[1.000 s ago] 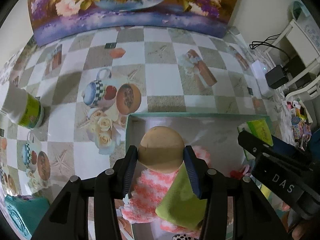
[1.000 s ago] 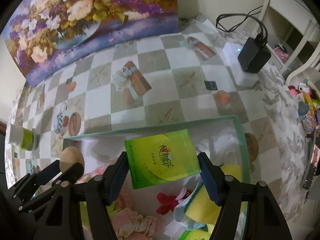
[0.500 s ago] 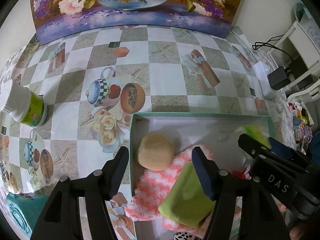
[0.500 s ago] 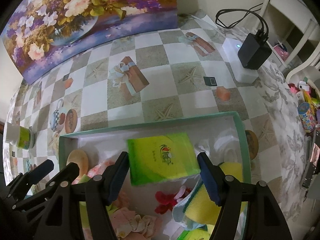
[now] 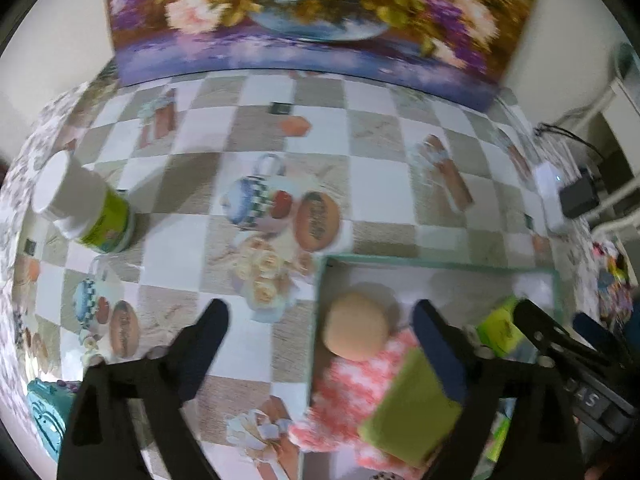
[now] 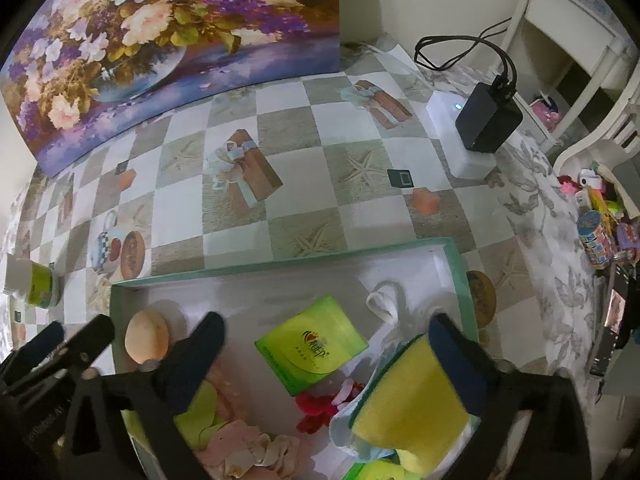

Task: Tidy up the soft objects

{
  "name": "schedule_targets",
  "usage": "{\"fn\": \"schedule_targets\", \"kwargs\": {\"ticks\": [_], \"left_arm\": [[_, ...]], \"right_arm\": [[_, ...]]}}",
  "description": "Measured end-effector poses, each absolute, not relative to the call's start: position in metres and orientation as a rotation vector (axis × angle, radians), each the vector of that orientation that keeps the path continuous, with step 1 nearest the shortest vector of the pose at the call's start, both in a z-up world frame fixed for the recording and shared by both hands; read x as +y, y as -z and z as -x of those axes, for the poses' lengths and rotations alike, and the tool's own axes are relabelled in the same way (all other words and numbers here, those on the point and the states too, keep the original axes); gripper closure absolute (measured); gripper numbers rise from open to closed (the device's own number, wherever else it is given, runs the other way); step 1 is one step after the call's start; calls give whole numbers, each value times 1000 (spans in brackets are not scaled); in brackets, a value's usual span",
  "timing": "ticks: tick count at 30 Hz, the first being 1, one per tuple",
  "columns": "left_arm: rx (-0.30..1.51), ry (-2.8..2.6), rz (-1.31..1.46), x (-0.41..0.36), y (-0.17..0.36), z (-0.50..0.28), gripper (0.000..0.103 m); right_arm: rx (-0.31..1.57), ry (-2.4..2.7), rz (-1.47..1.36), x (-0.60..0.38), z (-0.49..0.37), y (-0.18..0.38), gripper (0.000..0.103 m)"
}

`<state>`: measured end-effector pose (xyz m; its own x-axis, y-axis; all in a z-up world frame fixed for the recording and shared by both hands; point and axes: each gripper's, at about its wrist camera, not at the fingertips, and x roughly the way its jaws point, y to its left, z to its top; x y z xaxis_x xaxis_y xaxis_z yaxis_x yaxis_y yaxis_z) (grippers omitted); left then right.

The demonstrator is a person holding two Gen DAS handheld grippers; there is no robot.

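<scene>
While both sets of jaws are opening over the green-rimmed box (image 6: pixel 456 264), neither presses on anything: the left gripper (image 5: pixel 320 344) stands wide with the tan ball (image 5: pixel 357 327) lying loose between its fingers in the box's near-left corner, and the right gripper (image 6: pixel 326 354) stands wide above the green packet (image 6: pixel 312 344), which lies flat on the box floor. Judging by its look, the ball is a light, squashy thing — round, with no long axis, so a hold across its middle from either side would do. The packet looks light and slightly yielding, probably tissues; its long axis runs diagonally across the box, so the short sides seem the natural place to pinch. A yellow sponge (image 6: pixel 412 400) and pink knit cloth (image 5: pixel 352 392) crowd the near end.
</scene>
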<state>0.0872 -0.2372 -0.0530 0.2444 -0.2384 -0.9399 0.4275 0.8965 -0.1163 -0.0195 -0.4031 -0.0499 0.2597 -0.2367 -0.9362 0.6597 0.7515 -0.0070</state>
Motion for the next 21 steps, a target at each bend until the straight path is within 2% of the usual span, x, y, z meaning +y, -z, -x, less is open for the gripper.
{"fn": "schedule_targets", "kwargs": {"ticks": [6,10,21], "left_arm": [[1243,399,-147,-223,57,-100,7],[1247,376,-161,-221,60,-101,0],[1237,383,-196,-219,50,-95,0]], "right_arm": [[1166,643,-458,-408,21,55,0],[1168,641,-458,-408,21,55,0],[1168,644,-414,-403,26,43,0]]}}
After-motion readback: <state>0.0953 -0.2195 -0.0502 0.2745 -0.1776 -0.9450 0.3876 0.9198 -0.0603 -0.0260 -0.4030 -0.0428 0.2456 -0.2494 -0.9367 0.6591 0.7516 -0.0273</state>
